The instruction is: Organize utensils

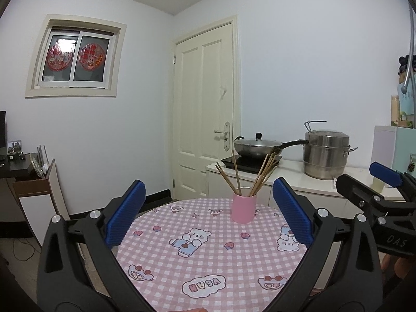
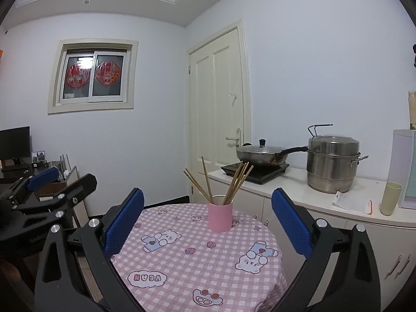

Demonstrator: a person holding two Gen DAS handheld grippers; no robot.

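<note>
A pink cup (image 1: 243, 207) (image 2: 220, 217) stands upright near the far edge of a round table with a pink checked cloth (image 1: 197, 254) (image 2: 182, 254). Several wooden chopsticks (image 1: 260, 174) (image 2: 234, 182) stand fanned out in the cup. My left gripper (image 1: 208, 213) is open and empty, held above the near side of the table, the cup seen between its blue pads. My right gripper (image 2: 208, 215) is also open and empty, beside the left one, well short of the cup. The right gripper shows at the right edge of the left wrist view (image 1: 384, 182).
A white counter (image 2: 299, 195) behind the table carries a black induction hob with a lidded wok (image 2: 262, 153), a steel steamer pot (image 2: 332, 166), a green cup (image 2: 390, 199) and a paper. A cream door (image 2: 218, 114) is behind. A dark desk with a monitor (image 2: 14, 143) stands left.
</note>
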